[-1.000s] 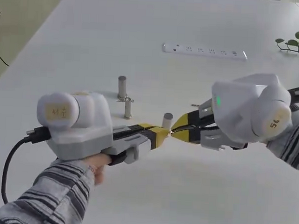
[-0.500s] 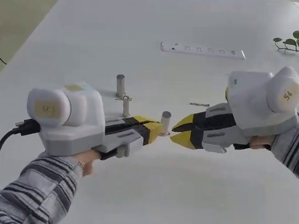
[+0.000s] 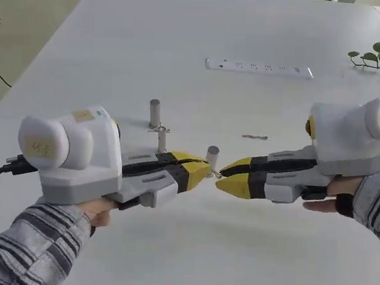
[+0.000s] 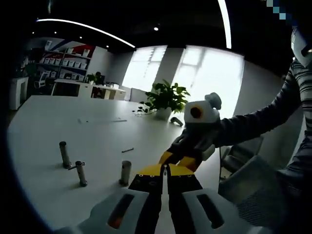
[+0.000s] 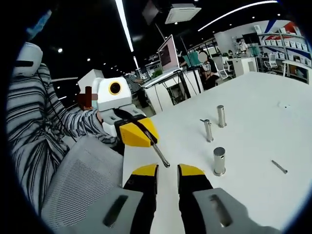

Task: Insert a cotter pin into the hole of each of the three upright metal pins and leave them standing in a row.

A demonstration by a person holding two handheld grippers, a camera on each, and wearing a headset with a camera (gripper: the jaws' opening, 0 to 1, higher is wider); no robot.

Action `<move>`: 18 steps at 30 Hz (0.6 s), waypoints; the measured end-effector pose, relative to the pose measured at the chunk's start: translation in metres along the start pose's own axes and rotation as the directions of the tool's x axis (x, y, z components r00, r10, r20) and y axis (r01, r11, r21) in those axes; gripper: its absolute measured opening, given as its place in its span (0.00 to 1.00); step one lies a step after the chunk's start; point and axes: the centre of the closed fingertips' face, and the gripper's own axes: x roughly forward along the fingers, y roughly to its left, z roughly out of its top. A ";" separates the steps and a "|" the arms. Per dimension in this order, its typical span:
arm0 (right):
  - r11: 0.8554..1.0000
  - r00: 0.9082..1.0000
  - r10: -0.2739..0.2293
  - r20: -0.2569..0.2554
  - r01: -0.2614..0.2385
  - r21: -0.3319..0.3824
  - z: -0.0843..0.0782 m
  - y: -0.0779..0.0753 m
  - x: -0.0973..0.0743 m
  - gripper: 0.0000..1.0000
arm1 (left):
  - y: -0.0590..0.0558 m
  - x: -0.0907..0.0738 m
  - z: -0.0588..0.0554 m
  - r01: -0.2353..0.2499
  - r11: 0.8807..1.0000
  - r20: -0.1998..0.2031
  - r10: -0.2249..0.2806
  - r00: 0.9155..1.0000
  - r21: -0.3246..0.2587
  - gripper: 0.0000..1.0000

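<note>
**Head view.** Three short grey upright metal pins are recorded standing in a slanted row on the white tabletop: far pin, middle pin, near pin. An inserted cotter pin is seen crossing the middle pin near its top. The yellow-tipped left gripper is held at 9 o'clock of the near pin. Its jaws are pressed together on a thin silver held cotter pin, which pokes out toward 3 o'clock. The right gripper is faced toward it from 3 o'clock with jaws parted, its tips just beside the held cotter pin. A loose cotter pin is noted lying flat at 2 o'clock of the near pin, well apart. A white power strip is noted at 12 o'clock and a green leafy plant at 2 o'clock.

**Left gripper view.** The jaws are seen closed. The right gripper is seen at 12 o'clock just beyond them, and the three pins are lined up at 9 o'clock.

**Right gripper view.** The jaws are seen apart. The held cotter pin is seen slanting down from the left gripper at 11 o'clock, its end just above the gap. The near pin is seen upright at 3 o'clock.
</note>
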 end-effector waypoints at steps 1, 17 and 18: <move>1.000 1.000 0.004 0.002 -0.004 0.005 0.000 0.001 0.001 0.10 | -0.001 0.000 0.000 0.007 1.000 0.000 -0.007 1.000 -0.003 0.00; 0.998 0.999 0.027 -0.031 -0.028 -0.062 0.002 0.011 0.003 0.00 | -0.005 -0.002 -0.002 0.027 0.999 0.002 -0.027 1.000 -0.033 0.00; 0.997 0.999 0.022 -0.036 -0.024 -0.076 0.002 0.010 0.003 0.00 | -0.005 -0.002 -0.002 0.029 0.999 0.000 -0.029 1.000 -0.035 0.00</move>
